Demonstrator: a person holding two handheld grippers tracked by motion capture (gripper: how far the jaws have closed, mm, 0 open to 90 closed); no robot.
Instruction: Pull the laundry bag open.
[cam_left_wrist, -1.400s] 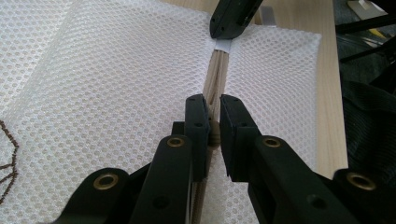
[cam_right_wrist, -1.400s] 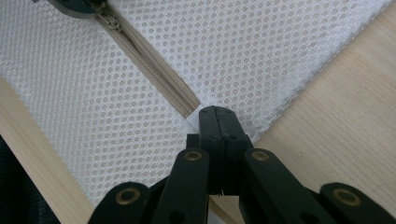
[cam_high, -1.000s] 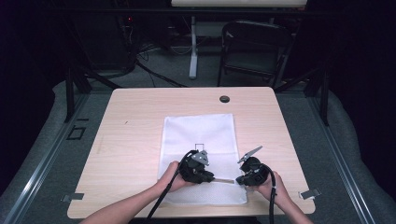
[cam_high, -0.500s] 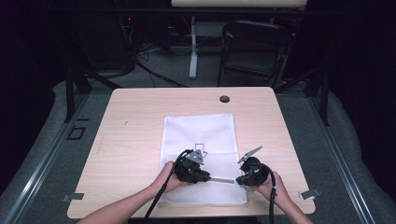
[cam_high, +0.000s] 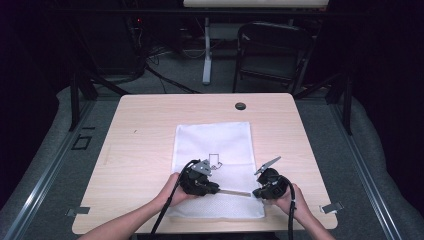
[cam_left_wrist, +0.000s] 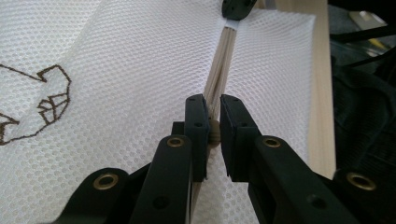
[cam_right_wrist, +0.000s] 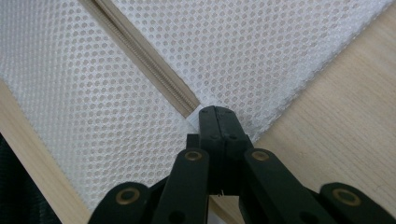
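The left tongs pinched the zipper pull and the right tongs clamped the zipper's end on the white mesh bag, flat on the table.

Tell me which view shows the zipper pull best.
The left gripper view: the pull sits close-up between the left gripper's jaws. The high view makes it too small to tell; the right gripper view gives the zipper's end.

No readable text, labels or numbers appear anywhere.
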